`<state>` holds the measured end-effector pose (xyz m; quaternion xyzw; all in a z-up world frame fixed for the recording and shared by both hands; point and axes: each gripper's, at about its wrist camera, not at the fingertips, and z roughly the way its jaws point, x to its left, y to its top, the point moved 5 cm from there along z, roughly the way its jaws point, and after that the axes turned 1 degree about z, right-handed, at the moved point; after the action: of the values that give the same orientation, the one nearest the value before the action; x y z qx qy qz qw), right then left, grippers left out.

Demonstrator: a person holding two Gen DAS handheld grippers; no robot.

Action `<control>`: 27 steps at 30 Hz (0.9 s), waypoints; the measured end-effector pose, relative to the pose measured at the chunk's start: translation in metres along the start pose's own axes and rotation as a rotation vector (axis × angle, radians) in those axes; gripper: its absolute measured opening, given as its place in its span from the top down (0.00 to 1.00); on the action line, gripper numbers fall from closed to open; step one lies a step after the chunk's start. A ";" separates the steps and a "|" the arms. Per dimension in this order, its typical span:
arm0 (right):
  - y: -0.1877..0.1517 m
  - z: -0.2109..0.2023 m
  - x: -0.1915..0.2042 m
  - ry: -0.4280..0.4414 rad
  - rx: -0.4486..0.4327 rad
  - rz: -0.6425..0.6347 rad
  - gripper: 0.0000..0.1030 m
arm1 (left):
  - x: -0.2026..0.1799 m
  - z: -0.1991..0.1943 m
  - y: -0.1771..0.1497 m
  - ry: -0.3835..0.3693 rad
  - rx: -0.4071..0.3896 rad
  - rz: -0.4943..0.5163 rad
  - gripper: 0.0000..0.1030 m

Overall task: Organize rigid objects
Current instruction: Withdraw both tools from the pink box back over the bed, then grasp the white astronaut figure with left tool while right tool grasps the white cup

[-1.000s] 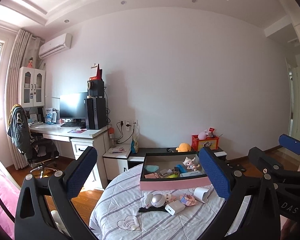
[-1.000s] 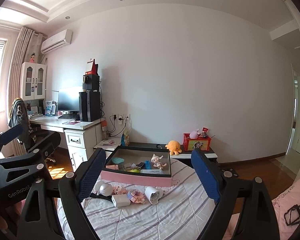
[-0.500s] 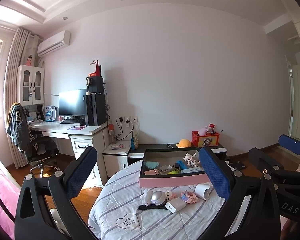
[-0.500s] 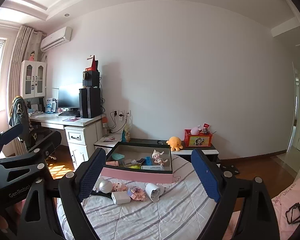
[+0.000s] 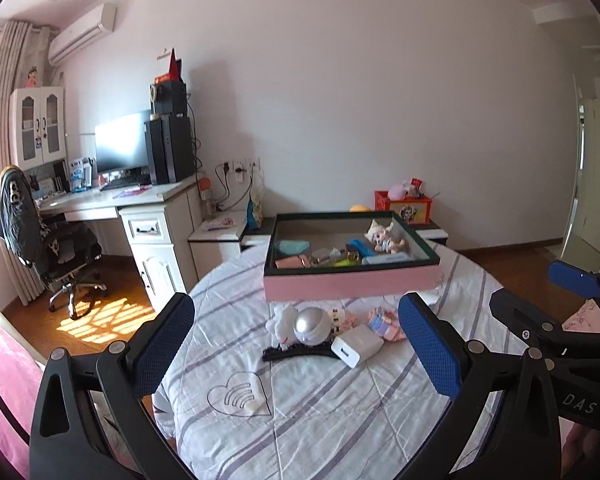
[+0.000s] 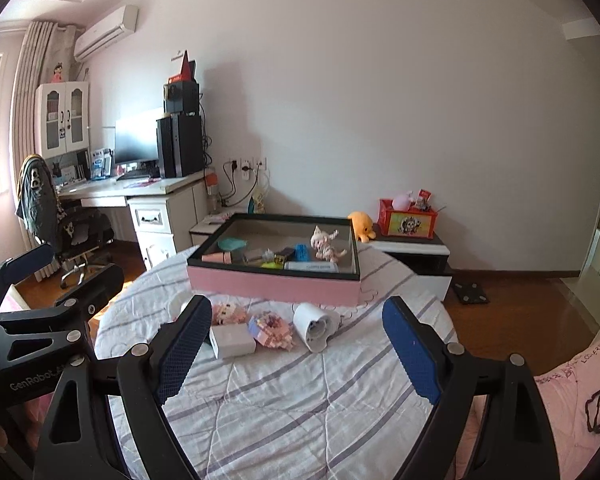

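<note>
- pink box (image 5: pixel 350 280) sits on the striped bedspread (image 5: pixel 300 400), holding a doll (image 6: pixel 326 245) and small items.
- white charger (image 5: pixel 357 345), silver ball (image 5: pixel 311 325), white cup (image 6: pixel 315 325) lie loose just before it (none held).
- left gripper (image 5: pixel 296 350) and right gripper (image 6: pixel 296 350): fingers wide apart, empty.

Plain white wall (image 5: pixel 380 100) fills the centre; white desk (image 5: pixel 140 200) at left, sunlit wooden floor (image 5: pixel 96 316) lower left.
</note>
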<state>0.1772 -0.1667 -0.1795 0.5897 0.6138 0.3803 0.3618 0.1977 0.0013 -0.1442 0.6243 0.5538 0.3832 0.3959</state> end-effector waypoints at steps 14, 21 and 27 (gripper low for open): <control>-0.052 0.094 -0.022 0.023 0.222 0.065 0.14 | 0.019 0.101 -0.065 0.004 0.262 -0.034 0.00; -0.047 0.129 -0.039 0.009 0.262 0.095 0.14 | 0.017 0.149 -0.063 -0.039 0.330 -0.029 0.00; -0.036 0.165 -0.045 0.033 0.301 0.116 0.14 | 0.011 0.182 -0.055 -0.044 0.371 -0.003 0.00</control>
<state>0.3101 -0.2052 -0.2853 0.6654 0.6345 0.3139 0.2367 0.3441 0.0039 -0.2662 0.6940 0.6070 0.2601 0.2867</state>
